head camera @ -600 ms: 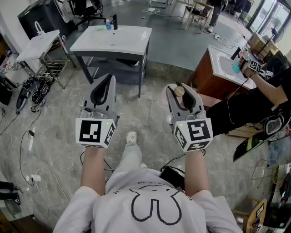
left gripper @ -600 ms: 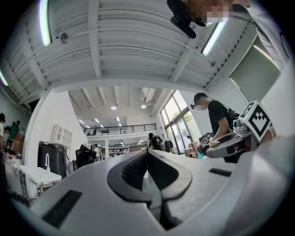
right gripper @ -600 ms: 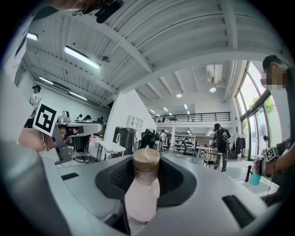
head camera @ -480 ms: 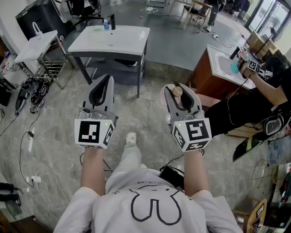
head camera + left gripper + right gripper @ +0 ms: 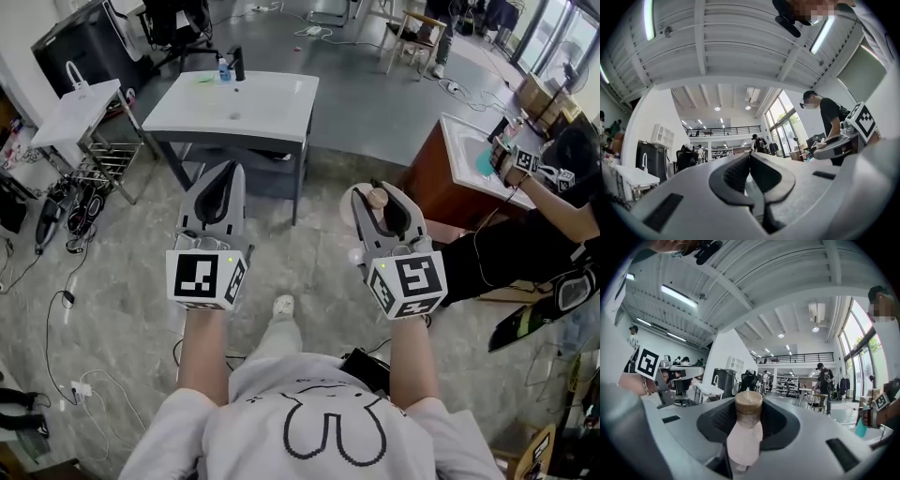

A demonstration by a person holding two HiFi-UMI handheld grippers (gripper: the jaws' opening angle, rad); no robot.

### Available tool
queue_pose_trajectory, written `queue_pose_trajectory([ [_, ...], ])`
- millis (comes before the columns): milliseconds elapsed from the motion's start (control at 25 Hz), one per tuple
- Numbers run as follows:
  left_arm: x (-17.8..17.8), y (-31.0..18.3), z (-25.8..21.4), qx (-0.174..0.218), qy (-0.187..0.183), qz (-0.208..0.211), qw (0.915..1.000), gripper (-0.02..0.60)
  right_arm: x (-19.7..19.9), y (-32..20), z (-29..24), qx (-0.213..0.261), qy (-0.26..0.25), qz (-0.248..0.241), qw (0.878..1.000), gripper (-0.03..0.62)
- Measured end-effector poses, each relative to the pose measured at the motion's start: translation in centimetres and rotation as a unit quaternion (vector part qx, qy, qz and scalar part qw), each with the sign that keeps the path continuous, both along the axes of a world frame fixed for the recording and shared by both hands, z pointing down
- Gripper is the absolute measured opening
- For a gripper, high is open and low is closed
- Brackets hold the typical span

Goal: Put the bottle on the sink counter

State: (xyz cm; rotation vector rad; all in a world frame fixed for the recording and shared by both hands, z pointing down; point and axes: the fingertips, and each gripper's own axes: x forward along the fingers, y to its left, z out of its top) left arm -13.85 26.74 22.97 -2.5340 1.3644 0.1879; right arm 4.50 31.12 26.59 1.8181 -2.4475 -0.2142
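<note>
My right gripper [image 5: 377,189] is shut on a pale pink bottle [image 5: 743,437] with a brown cap [image 5: 376,200]; the bottle lies along the jaws, cap pointing forward. My left gripper [image 5: 229,172] is shut and holds nothing; in the left gripper view [image 5: 750,158] its pads touch. Both grippers are held at waist height above the stone floor. The white sink counter [image 5: 272,112] on a dark frame stands ahead, beyond the left gripper, with a black faucet [image 5: 237,63] and a small blue bottle [image 5: 223,70] at its far edge.
A wooden sink cabinet [image 5: 441,178] stands at the right, where another person [image 5: 525,234] works with grippers. A small white table [image 5: 70,111] and wire rack [image 5: 103,150] stand at the left. Cables [image 5: 56,328] lie on the floor at the left.
The sink counter has come slightly nearer and shifted right in the head view. Both grippers sit a little lower and to the right. The bottle stays in the right gripper.
</note>
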Motion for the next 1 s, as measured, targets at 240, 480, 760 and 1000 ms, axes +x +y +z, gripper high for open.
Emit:
queue_pose_trajectory([
  [240, -0.4, -8.7, 0.1, 0.003, -0.005, 0.002, 1.0, 0.011, -0.4, -8.8, -0.2, -0.006, 0.003, 0.002, 1.0, 0.147],
  [480, -1.1, -17.0, -0.4, 0.005, -0.014, 0.005, 0.9999, 0.011, -1.1, -16.9, -0.8, -0.009, 0.006, 0.008, 1.0, 0.147],
  [760, -1.6, -23.6, -0.3, 0.002, -0.021, 0.009, 0.9997, 0.011, -0.7, -23.4, -1.3, -0.011, -0.007, 0.022, 1.0, 0.147],
  [1000, -1.1, -27.5, 0.5, -0.008, -0.019, 0.001, 0.9998, 0.011, 0.0, -27.3, -0.5, -0.022, -0.002, 0.018, 1.0, 0.147],
])
